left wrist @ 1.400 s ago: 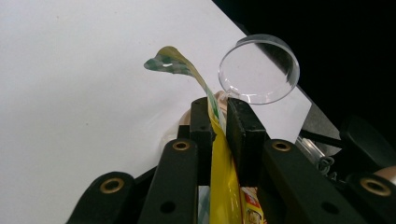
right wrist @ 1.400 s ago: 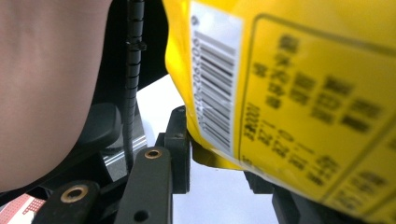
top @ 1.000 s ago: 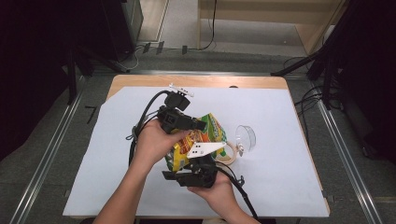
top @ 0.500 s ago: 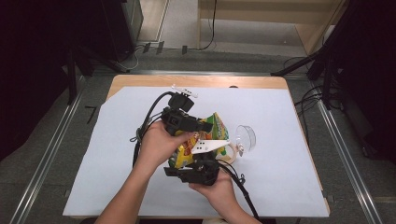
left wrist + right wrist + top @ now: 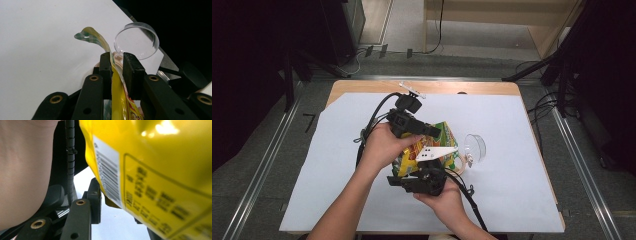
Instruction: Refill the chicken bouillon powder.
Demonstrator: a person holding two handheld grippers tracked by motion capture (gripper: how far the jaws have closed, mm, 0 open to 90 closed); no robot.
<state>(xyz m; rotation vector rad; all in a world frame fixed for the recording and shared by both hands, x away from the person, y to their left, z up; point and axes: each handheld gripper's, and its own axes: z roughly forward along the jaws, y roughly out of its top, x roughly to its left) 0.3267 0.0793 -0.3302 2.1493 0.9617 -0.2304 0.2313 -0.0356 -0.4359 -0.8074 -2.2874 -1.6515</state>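
A yellow and green snack bag [image 5: 432, 145] is held up over the middle of the bench [image 5: 362, 90], between two hand-held tongs. The left tongs [image 5: 117, 67] are clamped on the bag's top edge: in the left gripper view both black jaws press the yellow foil between them, and a green-checked corner of the bag curls up and away past the jaw tips. The left hand [image 5: 384, 145] grips this tool from the bench's left side.

The right tongs [image 5: 419, 180] sit just below the bag, nearer the person, held by the right hand [image 5: 444, 200]. In the right gripper view one jaw stands at the left, touching or just beside the bag's lower edge; the other jaw is hidden behind the foil, so I cannot tell whether these tongs are closed on it.

A clear round dish [image 5: 474, 146] lies on the white sheet [image 5: 512, 190] just right of the bag; in the left gripper view it shows just beyond the jaw tips, close to the sheet's right edge. The sheet covers most of the bench, leaving a strip of bare wood along the far edge. There is open room on the sheet to the left, the far right and the near corners. Metal rails [image 5: 262, 165] run along the floor on both sides.

The bag's back carries a white barcode label [image 5: 107, 170] and a framed panel of dark print [image 5: 160, 195], too blurred to read.
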